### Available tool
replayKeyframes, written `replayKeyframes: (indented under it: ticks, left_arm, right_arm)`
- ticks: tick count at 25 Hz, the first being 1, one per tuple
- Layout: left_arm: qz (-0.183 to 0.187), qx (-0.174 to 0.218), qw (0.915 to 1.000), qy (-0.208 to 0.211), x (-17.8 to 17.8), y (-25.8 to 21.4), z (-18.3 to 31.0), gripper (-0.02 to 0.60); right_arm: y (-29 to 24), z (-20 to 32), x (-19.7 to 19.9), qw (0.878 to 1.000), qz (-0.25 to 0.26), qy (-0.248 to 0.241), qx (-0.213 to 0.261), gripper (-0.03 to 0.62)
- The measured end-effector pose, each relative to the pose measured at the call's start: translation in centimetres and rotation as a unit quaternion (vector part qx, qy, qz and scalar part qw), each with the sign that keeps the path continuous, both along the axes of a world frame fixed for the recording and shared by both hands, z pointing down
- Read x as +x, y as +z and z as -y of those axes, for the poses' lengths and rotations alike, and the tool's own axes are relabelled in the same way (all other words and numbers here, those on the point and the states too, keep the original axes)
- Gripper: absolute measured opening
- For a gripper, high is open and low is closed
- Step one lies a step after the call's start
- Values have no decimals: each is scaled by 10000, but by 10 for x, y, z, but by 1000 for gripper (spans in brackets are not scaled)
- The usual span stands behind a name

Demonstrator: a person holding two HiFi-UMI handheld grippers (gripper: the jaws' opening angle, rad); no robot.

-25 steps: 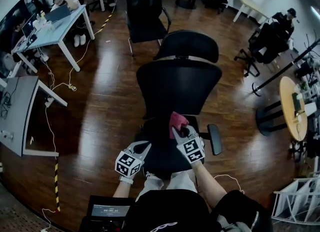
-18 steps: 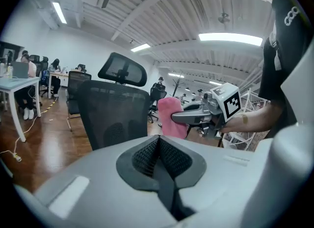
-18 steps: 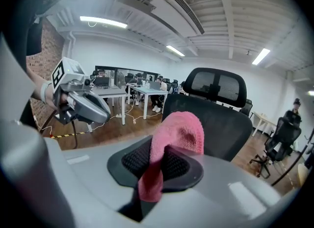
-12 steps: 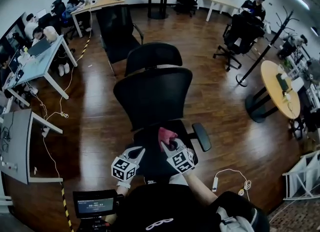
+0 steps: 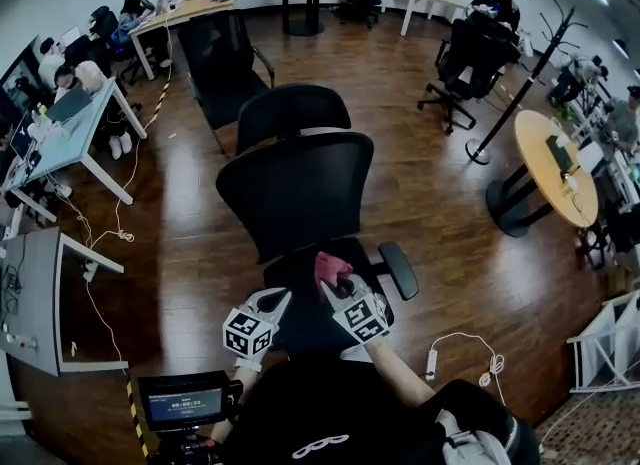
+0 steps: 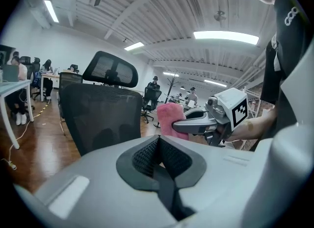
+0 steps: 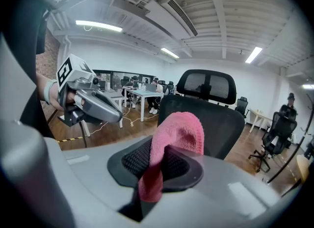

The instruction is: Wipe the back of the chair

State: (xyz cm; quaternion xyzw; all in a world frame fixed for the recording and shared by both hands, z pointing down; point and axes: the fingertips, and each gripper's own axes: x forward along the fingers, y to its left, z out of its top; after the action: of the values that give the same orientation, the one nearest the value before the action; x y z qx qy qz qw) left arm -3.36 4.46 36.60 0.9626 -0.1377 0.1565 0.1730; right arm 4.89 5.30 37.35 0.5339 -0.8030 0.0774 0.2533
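Note:
A black mesh office chair stands in front of me, its backrest (image 5: 293, 193) facing me with the headrest (image 5: 291, 110) above it. My right gripper (image 5: 336, 287) is shut on a pink cloth (image 5: 330, 269) over the chair seat (image 5: 300, 303), short of the backrest (image 7: 206, 119). The cloth (image 7: 174, 139) bulges out between the jaws in the right gripper view. My left gripper (image 5: 273, 301) hovers beside it to the left, jaws together with nothing in them. From the left gripper view the cloth (image 6: 172, 119) and the backrest (image 6: 100, 116) both show.
An armrest (image 5: 397, 269) sticks out on the chair's right. Another black chair (image 5: 225, 58) stands behind. Desks with seated people (image 5: 95, 78) fill the left, a round wooden table (image 5: 548, 163) and coat stand (image 5: 520, 83) the right. A white cable (image 5: 465, 353) lies on the wood floor.
The view has shifted so the chair sits lower left in frame. Both grippers keep their pose by the seat, the right still holding the cloth.

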Motion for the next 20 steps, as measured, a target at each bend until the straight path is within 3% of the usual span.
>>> replayKeyframes:
  ticks: [20]
  left_arm:
    - [-29,19,10000,-42,14,-3,15,-9]
  right_arm:
    - [-5,19,13,9998,152,73,106,43]
